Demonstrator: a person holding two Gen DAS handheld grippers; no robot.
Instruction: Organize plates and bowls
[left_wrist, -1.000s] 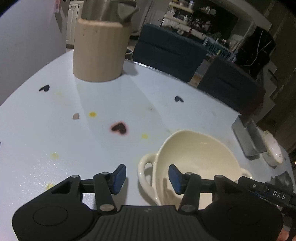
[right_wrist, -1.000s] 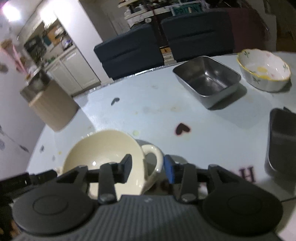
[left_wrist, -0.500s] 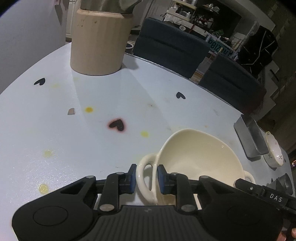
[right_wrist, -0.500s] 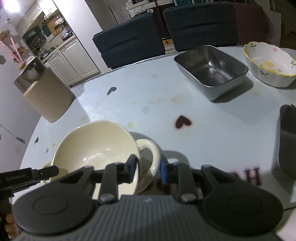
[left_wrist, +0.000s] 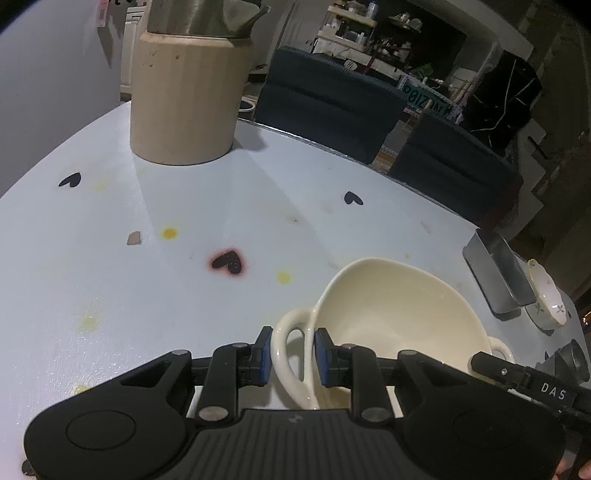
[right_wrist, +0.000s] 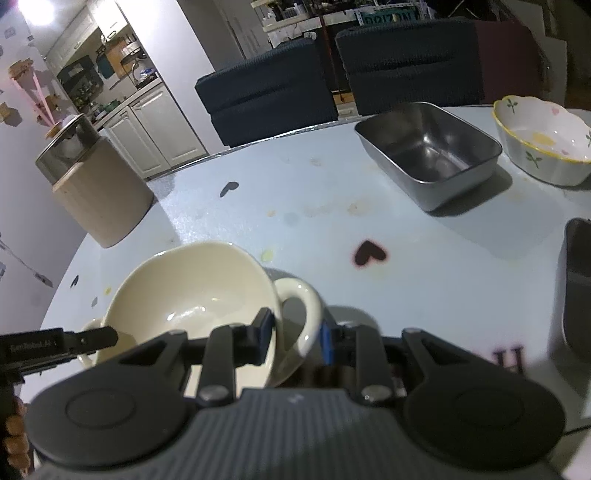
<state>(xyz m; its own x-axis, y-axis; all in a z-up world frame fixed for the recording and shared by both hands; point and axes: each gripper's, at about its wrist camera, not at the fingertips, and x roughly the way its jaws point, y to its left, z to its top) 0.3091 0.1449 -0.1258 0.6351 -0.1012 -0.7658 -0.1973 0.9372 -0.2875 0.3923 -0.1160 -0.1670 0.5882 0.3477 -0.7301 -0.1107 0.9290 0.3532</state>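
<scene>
With each tool, left tool (left_wrist: 293, 356) and right tool (right_wrist: 297, 338), pinching one loop handle of the cream bowl (left_wrist: 391, 317) on the near counter (left_wrist: 110, 295), lift both sides evenly to keep it level.

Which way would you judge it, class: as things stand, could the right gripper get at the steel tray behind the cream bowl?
Probably not yet. The right gripper is shut on a handle of the cream bowl, so it is occupied. The table between bowl and steel tray is otherwise bare, so the path looks free once it lets go.
</scene>
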